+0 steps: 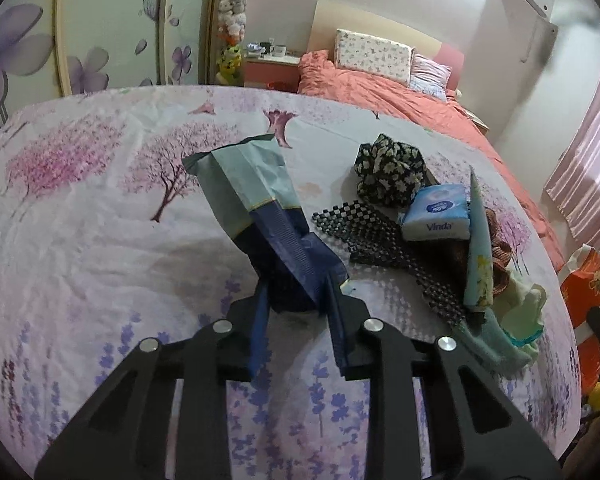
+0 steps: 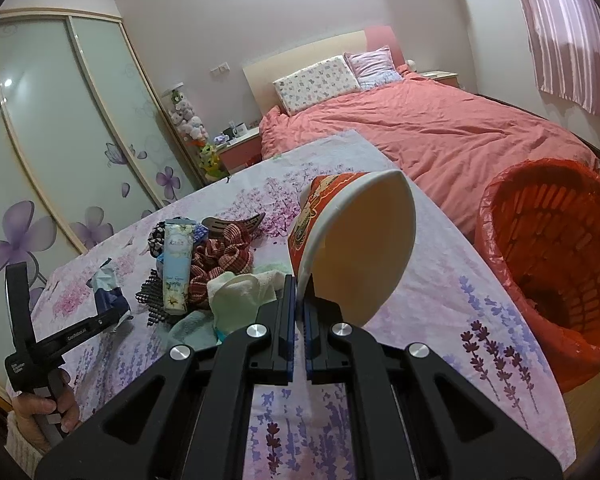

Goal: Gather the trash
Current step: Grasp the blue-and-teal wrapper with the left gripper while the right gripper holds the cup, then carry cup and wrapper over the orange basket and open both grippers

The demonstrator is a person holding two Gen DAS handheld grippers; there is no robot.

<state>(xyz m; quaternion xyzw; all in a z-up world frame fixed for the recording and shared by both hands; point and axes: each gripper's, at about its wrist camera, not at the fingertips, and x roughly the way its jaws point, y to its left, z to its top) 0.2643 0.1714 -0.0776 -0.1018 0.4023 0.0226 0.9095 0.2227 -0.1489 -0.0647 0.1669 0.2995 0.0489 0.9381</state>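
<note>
My left gripper (image 1: 296,300) is shut on a crumpled blue and teal snack bag (image 1: 256,208) and holds it upright over the floral tablecloth (image 1: 80,240). The same bag (image 2: 108,292) and left gripper (image 2: 112,316) show at the left of the right wrist view. My right gripper (image 2: 300,312) is shut on the rim of a red and white paper noodle cup (image 2: 356,240), tilted with its open mouth to the right. A red-lined trash basket (image 2: 556,256) stands on the floor right of the table.
A pile lies on the table: a black floral cloth (image 1: 388,172), a Vinda tissue pack (image 1: 436,212), a black mesh mat (image 1: 380,240), a teal tube (image 1: 478,248), a red striped cloth (image 2: 220,256) and pale green towels (image 2: 240,296). A pink bed (image 2: 440,132) lies behind.
</note>
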